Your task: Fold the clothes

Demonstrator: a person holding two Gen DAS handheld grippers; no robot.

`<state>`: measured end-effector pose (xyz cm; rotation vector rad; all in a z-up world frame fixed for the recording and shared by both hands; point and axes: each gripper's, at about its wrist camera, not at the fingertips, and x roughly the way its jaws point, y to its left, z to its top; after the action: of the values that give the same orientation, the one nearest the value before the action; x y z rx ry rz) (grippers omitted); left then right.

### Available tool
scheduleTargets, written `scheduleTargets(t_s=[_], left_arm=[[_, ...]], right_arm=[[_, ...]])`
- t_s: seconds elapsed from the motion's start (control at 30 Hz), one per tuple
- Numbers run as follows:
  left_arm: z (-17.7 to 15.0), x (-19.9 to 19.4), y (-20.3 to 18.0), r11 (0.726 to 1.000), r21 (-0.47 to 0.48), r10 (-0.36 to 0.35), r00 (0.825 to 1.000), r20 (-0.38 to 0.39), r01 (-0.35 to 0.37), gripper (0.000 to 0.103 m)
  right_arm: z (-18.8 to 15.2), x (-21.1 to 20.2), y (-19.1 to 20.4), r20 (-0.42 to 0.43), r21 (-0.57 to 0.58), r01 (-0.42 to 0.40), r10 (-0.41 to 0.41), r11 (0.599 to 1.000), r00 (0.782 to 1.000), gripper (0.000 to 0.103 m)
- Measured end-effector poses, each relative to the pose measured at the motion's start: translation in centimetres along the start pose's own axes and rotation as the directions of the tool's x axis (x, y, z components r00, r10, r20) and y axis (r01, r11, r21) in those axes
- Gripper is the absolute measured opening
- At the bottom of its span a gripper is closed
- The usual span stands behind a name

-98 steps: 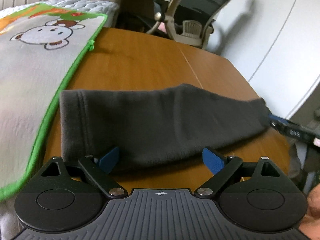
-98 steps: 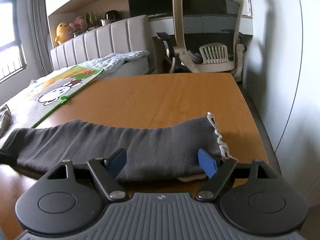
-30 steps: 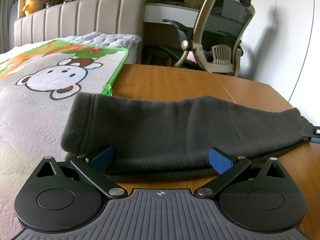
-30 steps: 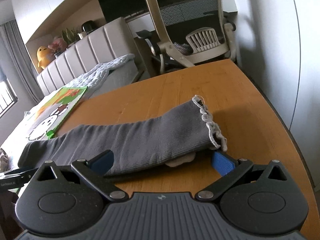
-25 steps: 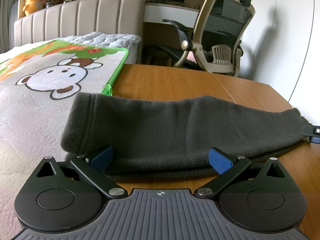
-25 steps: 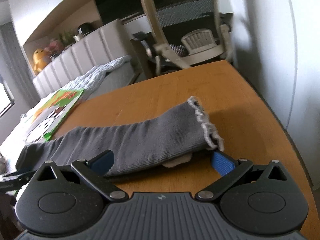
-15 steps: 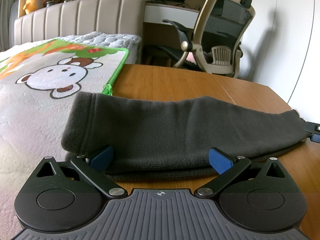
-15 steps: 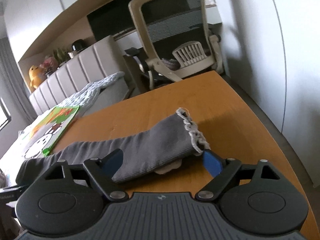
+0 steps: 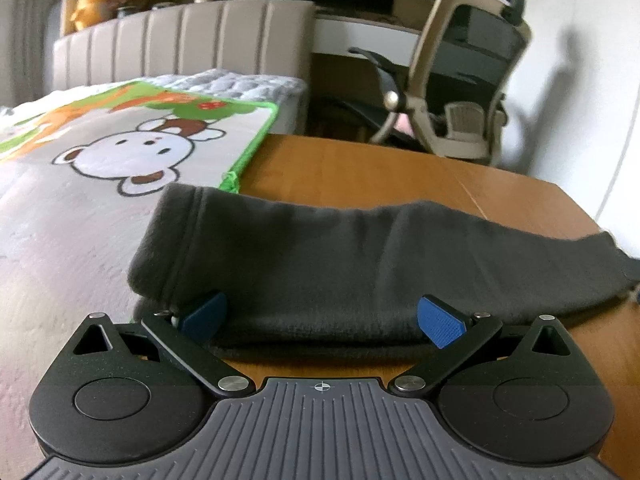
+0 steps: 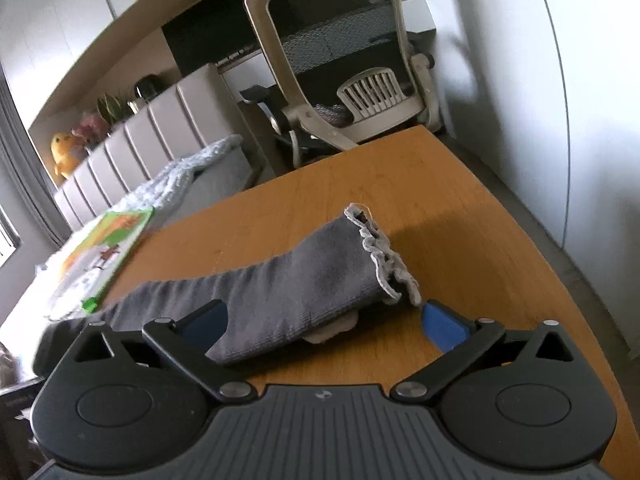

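A dark grey folded garment [image 9: 360, 264] lies lengthwise across the wooden table [image 9: 360, 168]. My left gripper [image 9: 322, 320] is open at the garment's thick left end, its blue pads wide apart and the near edge of the cloth between them. In the right wrist view the garment [image 10: 304, 280] ends in a pale frilled hem [image 10: 380, 256]. My right gripper [image 10: 324, 320] straddles that end with its jaws opening. The cloth lies between the pads, which do not press on it. A beige tag [image 10: 332, 330] peeks out from under the cloth.
A monkey-print blanket [image 9: 120, 152] with a green border covers the bed left of the table. An office chair [image 10: 348, 64] stands beyond the table's far edge. A white wall runs close along the table's right side.
The right jaws narrowed a little around the hem end, then widened again, and the right view rolled slightly. The left gripper and the garment's left end stay much as they were.
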<state>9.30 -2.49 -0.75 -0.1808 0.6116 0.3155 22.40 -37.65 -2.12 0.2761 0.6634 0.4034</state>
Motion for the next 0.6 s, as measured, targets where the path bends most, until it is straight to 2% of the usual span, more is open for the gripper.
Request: scheduleTargets(t_s=[0.17, 0.3, 0.6], left_arm=[[0.3, 0.8, -1.8, 0.994, 0.075, 0.086, 0.996, -0.015, -0.085, 0.103], [0.2, 0.6, -0.9, 0.998, 0.045, 0.049, 0.999, -0.02, -0.048, 0.103], [0.2, 0.6, -1.2, 0.997, 0.062, 0.056, 0.998, -0.022, -0.055, 0.103]], right_arm=[[-0.1, 1.1, 2.1, -0.045, -0.12, 0.061, -0.067, 0.991, 0.997, 0.103], [-0.1, 1.4, 2.8, -0.058, -0.162, 0.087, -0.097, 0.983, 0.994, 0.103], [-0.4, 1.6, 3.7, -0.071, -0.21, 0.11, -0.128, 0.971, 0.989, 0.103]])
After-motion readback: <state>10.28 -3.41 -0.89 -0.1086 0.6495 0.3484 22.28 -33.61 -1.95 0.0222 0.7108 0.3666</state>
